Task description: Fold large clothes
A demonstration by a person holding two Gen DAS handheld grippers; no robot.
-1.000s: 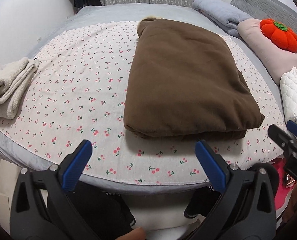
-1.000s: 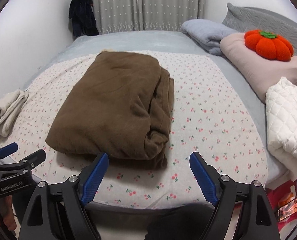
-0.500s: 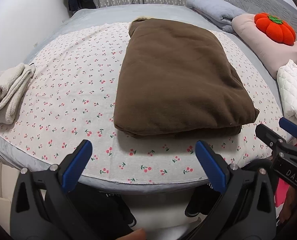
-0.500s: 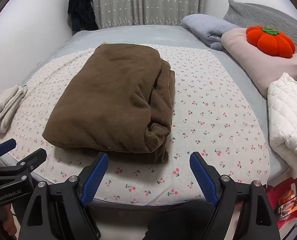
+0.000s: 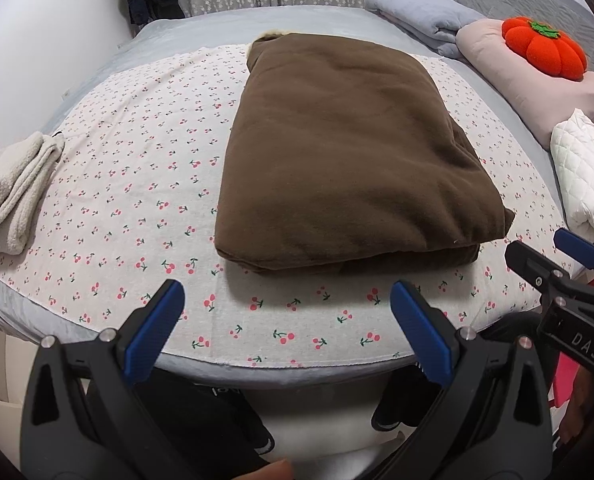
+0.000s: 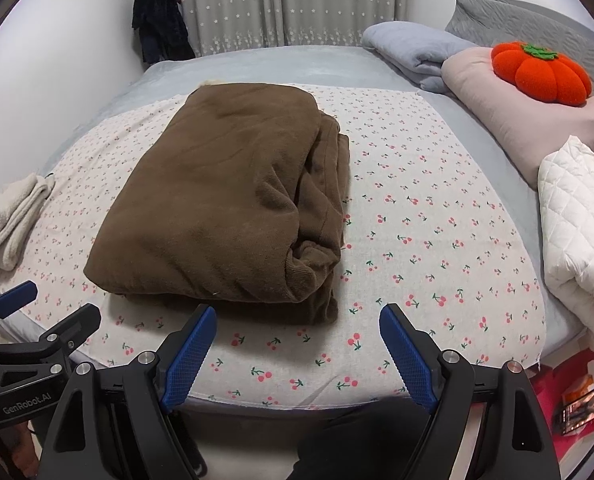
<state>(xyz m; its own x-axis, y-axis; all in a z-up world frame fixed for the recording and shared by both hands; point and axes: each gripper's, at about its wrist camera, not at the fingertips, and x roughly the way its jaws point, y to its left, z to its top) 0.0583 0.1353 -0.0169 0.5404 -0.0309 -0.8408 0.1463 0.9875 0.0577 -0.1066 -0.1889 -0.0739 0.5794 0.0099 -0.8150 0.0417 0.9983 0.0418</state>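
Observation:
A large brown garment [image 5: 345, 152] lies folded into a thick rectangle on the cherry-print sheet [image 5: 137, 184]; it also shows in the right wrist view [image 6: 225, 208], with its layered edges on the right side. My left gripper [image 5: 287, 332] is open and empty, just short of the garment's near edge, over the bed's front edge. My right gripper [image 6: 297, 354] is open and empty, near the garment's front right corner. Each gripper shows at the side of the other's view, the right gripper [image 5: 553, 252] and the left gripper [image 6: 45, 308].
A folded cream towel [image 5: 9, 196] lies at the bed's left edge. A white quilted item [image 6: 577, 232], a pink pillow [image 6: 529, 116] with an orange pumpkin cushion [image 6: 541, 72] and a grey blanket [image 6: 409, 52] lie on the right. Dark clothes [image 6: 159, 20] hang by the curtain.
Both grippers have moved forward toward the bed, so the garment's near edge is closer. Both stay open. The garment has not moved.

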